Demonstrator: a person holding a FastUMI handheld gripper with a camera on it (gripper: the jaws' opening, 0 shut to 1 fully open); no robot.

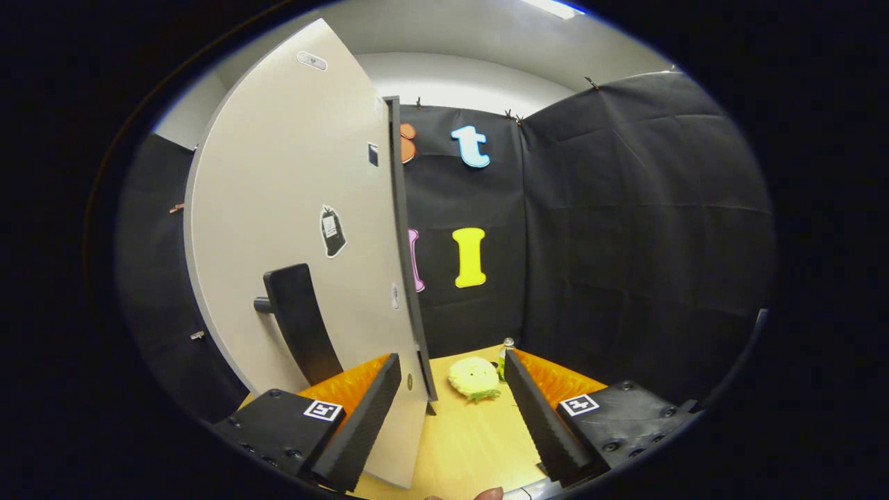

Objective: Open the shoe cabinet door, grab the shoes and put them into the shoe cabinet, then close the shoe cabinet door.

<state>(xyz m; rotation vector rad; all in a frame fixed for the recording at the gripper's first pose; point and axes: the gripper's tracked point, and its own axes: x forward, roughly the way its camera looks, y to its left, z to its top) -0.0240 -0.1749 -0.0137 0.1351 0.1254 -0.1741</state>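
Observation:
The beige cabinet door (292, 208) rises just ahead of me, seen almost edge-on, its handle face turned left. Its black handle (300, 325) sticks out above my left finger (361, 423). The door's dark free edge (411, 292) runs down between my fingers, close against the left one. My gripper (451, 361) is open, and the right finger (542, 417) stands well apart from the door. Beyond the fingertips a fluffy yellow shoe (474, 378) lies on the wooden tabletop (465, 444). The cabinet's inside is hidden behind the door.
A small bottle (505, 351) stands right behind the shoe, near the right fingertip. The black booth wall (625, 243) closes off the back and right. A person's fingertip (486, 494) shows at the table's near edge.

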